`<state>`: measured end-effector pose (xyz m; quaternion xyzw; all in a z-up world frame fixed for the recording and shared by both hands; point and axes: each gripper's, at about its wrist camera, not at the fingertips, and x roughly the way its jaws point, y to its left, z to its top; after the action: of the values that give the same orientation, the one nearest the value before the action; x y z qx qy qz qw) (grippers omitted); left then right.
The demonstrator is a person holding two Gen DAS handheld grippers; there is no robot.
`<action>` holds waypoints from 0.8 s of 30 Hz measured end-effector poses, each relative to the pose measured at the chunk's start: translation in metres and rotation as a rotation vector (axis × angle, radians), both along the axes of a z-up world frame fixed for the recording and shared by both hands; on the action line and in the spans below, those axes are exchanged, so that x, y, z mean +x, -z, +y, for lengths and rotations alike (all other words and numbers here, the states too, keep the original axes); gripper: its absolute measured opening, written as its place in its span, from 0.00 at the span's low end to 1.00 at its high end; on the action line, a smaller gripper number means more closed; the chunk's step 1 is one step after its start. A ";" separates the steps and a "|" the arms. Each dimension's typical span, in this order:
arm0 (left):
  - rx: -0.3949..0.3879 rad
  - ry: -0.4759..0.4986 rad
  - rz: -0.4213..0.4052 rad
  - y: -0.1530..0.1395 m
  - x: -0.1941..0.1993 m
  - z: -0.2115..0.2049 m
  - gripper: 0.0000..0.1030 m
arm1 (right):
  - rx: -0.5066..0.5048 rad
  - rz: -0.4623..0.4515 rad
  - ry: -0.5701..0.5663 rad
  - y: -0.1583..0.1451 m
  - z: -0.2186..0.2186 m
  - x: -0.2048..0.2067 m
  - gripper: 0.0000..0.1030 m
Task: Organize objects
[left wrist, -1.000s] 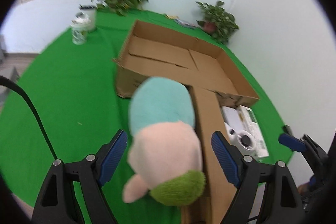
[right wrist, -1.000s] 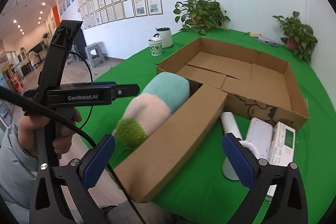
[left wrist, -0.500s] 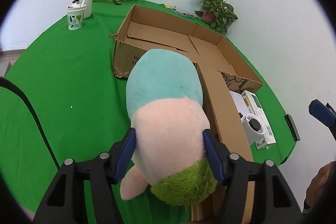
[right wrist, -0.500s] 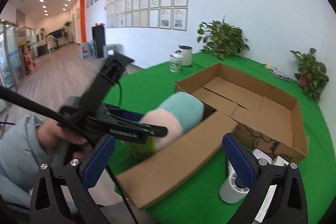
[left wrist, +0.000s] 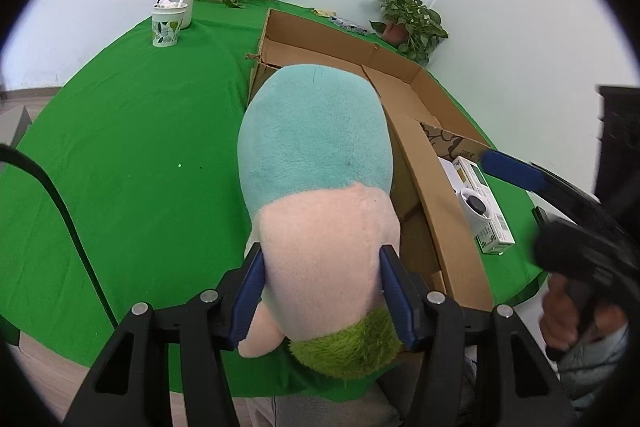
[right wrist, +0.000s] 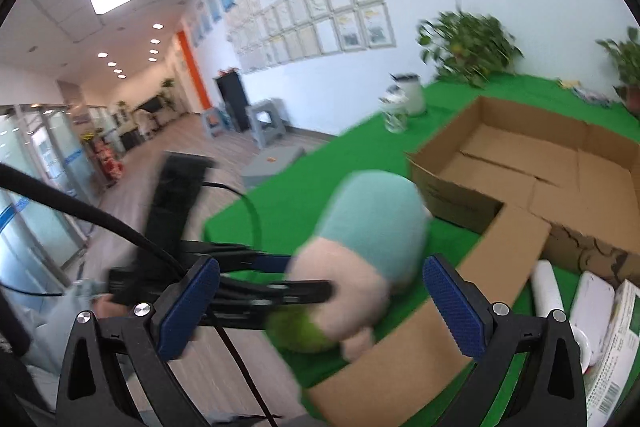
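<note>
My left camera looks close along my left tongs (left wrist: 322,291), down over the desk (left wrist: 132,155). My right camera faces leftward across it, farther off. Both share the plush toy (left wrist: 316,163) and cardboard box (right wrist: 560,163).

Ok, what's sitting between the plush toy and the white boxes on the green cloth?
In the left wrist view, a folded-out flap of the cardboard box stands between the plush toy and the white boxes; the right wrist view agrees.
</note>
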<state>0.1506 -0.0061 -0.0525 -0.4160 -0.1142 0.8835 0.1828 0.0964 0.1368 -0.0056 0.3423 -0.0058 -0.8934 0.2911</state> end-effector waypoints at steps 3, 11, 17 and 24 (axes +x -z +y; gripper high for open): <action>-0.030 0.022 0.027 0.001 0.002 0.006 0.53 | 0.143 0.008 0.053 0.018 -0.002 -0.020 1.00; -0.019 0.027 0.038 0.004 -0.002 0.005 0.53 | 0.190 -0.018 0.031 0.030 -0.018 -0.062 1.00; -0.007 0.006 0.031 0.007 -0.005 0.000 0.53 | 0.110 -0.223 0.077 0.056 -0.027 -0.100 1.00; -0.022 0.011 0.027 0.005 -0.007 0.004 0.52 | 0.071 -0.318 0.086 0.069 -0.043 -0.124 1.00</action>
<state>0.1440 -0.0022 -0.0571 -0.4066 -0.0998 0.8891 0.1849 -0.0277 0.0942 -0.0743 0.4888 -0.0352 -0.8393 0.2355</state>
